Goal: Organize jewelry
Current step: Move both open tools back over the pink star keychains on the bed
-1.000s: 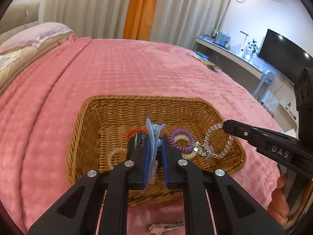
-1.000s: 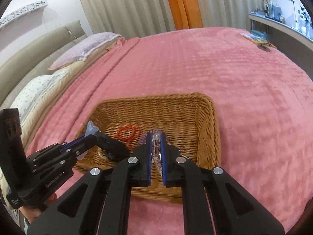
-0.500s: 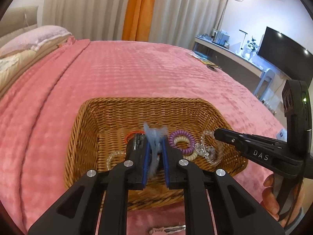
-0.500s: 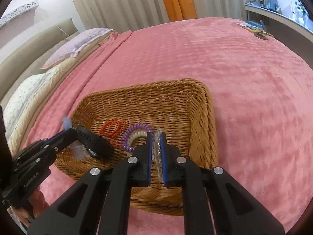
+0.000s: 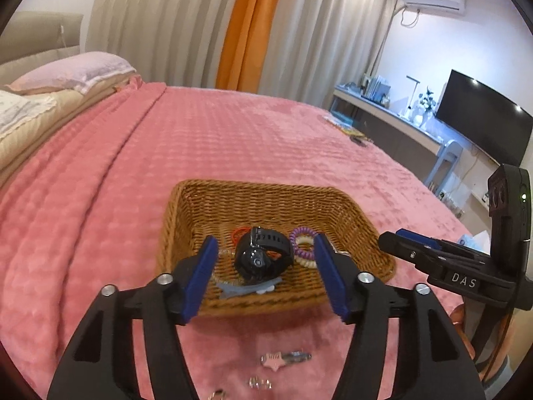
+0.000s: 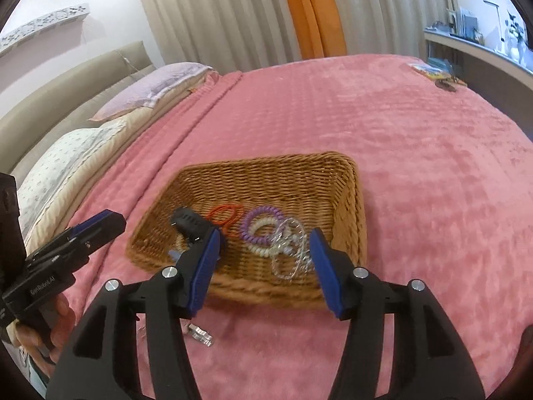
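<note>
A wicker basket (image 5: 260,188) (image 6: 266,163) sits on the pink blanket. In it lie a black watch (image 5: 261,255) (image 6: 193,225), a blue-grey hair clip (image 5: 248,288), an orange hair band (image 5: 238,231) (image 6: 226,213), a purple coil tie (image 5: 301,236) (image 6: 248,228) and a clear bead bracelet (image 6: 289,250). My left gripper (image 5: 265,239) hangs above the basket's near side, its jaws opening with nothing pressed between them. To its right, my right gripper (image 6: 265,233) (image 5: 399,236) is also opening, and the bracelet lies loose below it.
A silver star-shaped clip (image 5: 283,358) (image 6: 200,331) and a small silver piece (image 5: 258,382) lie on the blanket in front of the basket. Pillows (image 6: 150,90) are at the left. A desk with a TV (image 5: 483,123) stands beyond the bed's right edge.
Both grippers have gone from shut to open. The hair clip dropped from the left one and the bead bracelet from the right one into the basket. Both grippers drew back and up.
</note>
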The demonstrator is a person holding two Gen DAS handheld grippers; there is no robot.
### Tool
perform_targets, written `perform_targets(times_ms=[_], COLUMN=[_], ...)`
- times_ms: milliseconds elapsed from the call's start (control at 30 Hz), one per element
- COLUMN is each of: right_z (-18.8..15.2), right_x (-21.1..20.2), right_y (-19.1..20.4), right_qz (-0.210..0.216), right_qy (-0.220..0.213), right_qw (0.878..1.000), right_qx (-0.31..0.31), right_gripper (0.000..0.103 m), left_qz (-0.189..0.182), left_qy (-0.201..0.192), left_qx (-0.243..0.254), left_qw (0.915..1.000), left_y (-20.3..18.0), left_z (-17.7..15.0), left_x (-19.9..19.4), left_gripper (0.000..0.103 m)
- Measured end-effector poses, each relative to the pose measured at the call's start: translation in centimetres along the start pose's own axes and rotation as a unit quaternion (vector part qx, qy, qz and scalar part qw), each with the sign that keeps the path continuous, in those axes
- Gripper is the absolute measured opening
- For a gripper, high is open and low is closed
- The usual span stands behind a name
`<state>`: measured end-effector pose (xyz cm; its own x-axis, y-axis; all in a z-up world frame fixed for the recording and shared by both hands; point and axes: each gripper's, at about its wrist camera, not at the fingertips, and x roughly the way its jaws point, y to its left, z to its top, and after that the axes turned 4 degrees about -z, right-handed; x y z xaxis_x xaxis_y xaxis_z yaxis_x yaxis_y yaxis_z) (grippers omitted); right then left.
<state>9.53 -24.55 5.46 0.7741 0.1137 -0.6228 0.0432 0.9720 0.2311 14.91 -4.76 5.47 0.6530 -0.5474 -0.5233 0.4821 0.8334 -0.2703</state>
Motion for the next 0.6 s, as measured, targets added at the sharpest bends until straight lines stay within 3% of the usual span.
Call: perform_targets(times_ms=[67,233,433,600], right_z=[-0.7,-3.1,-6.2,-8.5], right_x=[-1.1,-3.4,-4.0,-3.1], right_y=[0.4,2.0,4.1,5.8], right_qz=[0.005,0.016,0.027,0.024], right_qy=[-0.004,-0.006,0.013,0.036], right_qw=[1.0,1.0,0.999,0.997], right_qx=[-0.002,-0.013,-0.032,-0.056], right_gripper=[0.053,0.058,0.058,0.058], left_qz=[0.0,-0.001,0.012,0.023], left_qy=[-0.009,-0.026,-0.023,0.004], left_qx=[-0.003,-0.021,-0.052,-0.066], left_qw=[1.0,0.9994,0.9983,0.9976], left_y=[0.0,0.5,1.0,1.4], left_z=[-0.5,-2.4,-6.2,-9.6], left_x=[-1.8,-5.8,-9.1,-9.6], left_gripper=[0.071,0.08,0.081,0.081])
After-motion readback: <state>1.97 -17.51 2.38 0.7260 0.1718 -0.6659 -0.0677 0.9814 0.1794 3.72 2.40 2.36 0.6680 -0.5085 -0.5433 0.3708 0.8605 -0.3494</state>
